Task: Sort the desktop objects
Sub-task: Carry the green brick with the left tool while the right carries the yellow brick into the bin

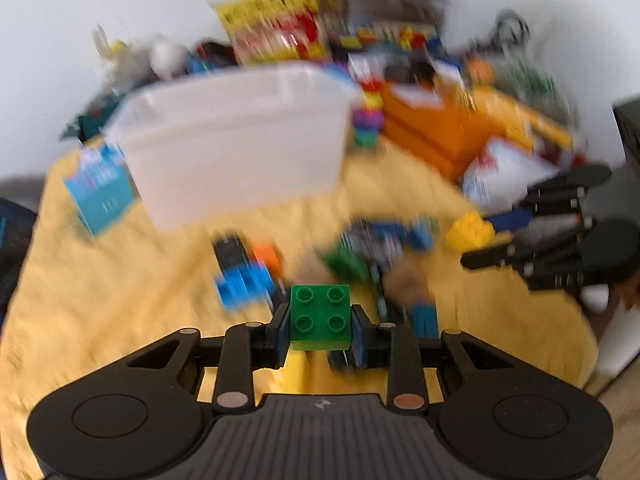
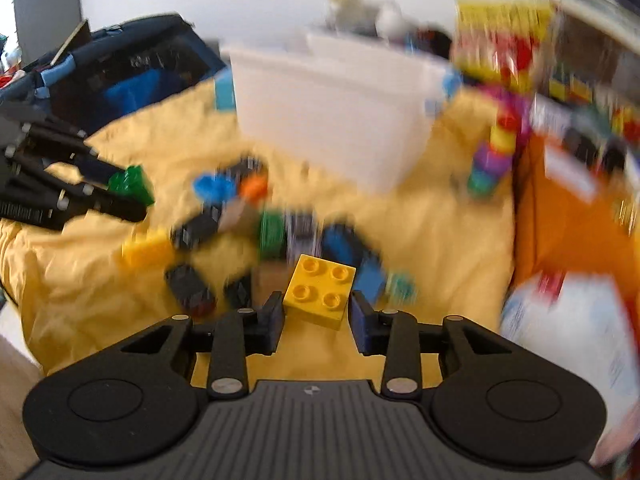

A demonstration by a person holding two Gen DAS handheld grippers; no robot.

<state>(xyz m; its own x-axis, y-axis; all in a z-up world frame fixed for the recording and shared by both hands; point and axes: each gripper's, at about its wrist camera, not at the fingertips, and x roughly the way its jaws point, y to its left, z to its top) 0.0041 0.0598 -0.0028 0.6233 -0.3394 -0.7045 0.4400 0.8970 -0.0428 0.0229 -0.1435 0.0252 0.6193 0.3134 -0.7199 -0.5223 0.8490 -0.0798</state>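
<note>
My left gripper (image 1: 320, 312) is shut on a green four-stud brick (image 1: 319, 320), held above the yellow cloth (image 1: 100, 300). It also shows at the left of the right wrist view, the left gripper (image 2: 130, 192) with the green brick (image 2: 132, 184) at its tips. My right gripper (image 2: 318, 304) is shut on a tilted yellow four-stud brick (image 2: 319, 295). In the left wrist view the right gripper (image 1: 480, 240) comes in from the right with the yellow brick (image 1: 470, 230). A blurred pile of loose bricks (image 1: 360, 248) lies between the two grippers.
A white plastic bin (image 1: 240, 140) stands behind the pile. A blue card box (image 1: 100, 196) leans at its left. Orange boxes (image 1: 432, 128), a colourful brick tower (image 1: 366, 120) and a white packet (image 2: 568, 332) crowd the right. A dark bag (image 2: 132, 68) lies off the cloth.
</note>
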